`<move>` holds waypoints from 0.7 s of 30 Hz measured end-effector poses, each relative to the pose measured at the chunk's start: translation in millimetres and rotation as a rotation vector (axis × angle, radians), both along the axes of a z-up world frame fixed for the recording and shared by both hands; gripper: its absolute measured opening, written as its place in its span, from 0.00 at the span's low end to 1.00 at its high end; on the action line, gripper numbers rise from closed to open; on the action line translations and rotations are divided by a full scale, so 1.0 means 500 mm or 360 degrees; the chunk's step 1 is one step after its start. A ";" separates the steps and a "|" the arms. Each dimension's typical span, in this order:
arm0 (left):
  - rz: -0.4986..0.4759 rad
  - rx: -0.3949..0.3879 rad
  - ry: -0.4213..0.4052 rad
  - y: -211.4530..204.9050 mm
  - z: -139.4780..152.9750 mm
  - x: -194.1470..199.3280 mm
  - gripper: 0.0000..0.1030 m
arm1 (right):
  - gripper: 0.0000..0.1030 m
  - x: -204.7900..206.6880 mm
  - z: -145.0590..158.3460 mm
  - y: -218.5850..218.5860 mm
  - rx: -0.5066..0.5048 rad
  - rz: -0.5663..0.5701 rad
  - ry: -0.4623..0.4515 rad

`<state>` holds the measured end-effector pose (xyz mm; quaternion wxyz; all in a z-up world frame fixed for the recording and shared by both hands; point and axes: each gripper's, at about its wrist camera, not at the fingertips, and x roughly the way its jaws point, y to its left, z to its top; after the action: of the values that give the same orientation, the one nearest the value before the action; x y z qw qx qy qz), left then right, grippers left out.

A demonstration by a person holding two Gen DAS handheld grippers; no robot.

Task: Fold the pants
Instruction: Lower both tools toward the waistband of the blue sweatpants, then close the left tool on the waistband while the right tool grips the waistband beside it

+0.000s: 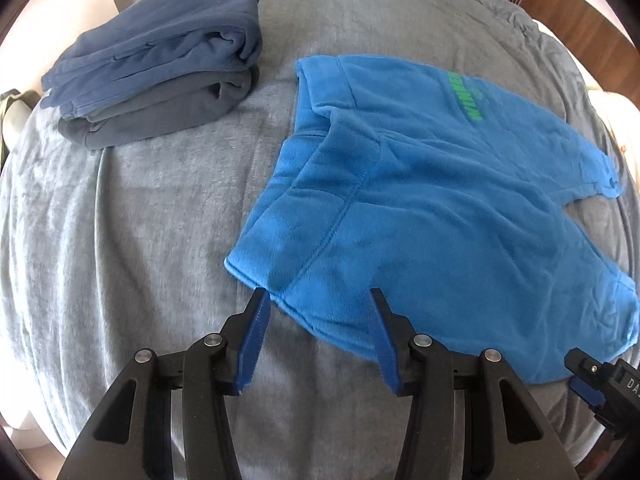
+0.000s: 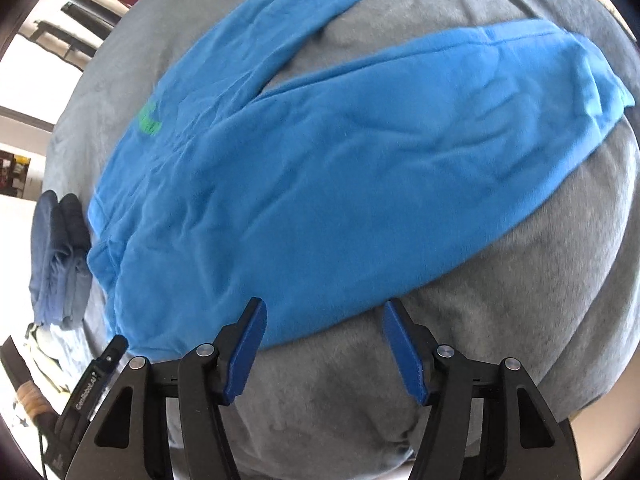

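Grey blanket [image 1: 140, 208], blue pants [image 1: 420, 208] with unreadable green print [image 1: 466, 94], left tongs [image 1: 318, 294] apart, right tongs [image 2: 324, 304] apart

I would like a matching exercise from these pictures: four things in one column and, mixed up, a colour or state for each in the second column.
Things:
1. bright blue pants
2. folded navy pants
3. folded dark grey pants
4. left claw

States:
A. bottom of the stack
B. open, at the waistband edge
C. spread flat, legs apart
D. top of the stack

Pairs: 1-C, 2-D, 3-A, 4-B
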<state>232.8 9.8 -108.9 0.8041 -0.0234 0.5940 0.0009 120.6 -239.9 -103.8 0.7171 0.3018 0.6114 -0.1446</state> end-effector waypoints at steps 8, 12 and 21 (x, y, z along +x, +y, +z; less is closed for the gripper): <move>-0.0031 0.0087 0.0047 -0.012 -0.046 0.002 0.48 | 0.55 0.004 -0.038 -0.014 -0.0038 -0.0031 0.0086; 0.0002 0.0044 0.0113 -0.005 -0.063 0.007 0.51 | 0.48 0.020 -0.048 -0.018 -0.0047 -0.0032 0.0079; 0.0015 -0.0002 0.0185 0.002 -0.043 0.023 0.28 | 0.21 0.057 -0.038 0.006 -0.0070 0.0096 0.0100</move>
<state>244.2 10.6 -130.2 0.7683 -0.0267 0.6396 0.0056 148.9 -236.8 -122.6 0.7079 0.2628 0.6392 -0.1458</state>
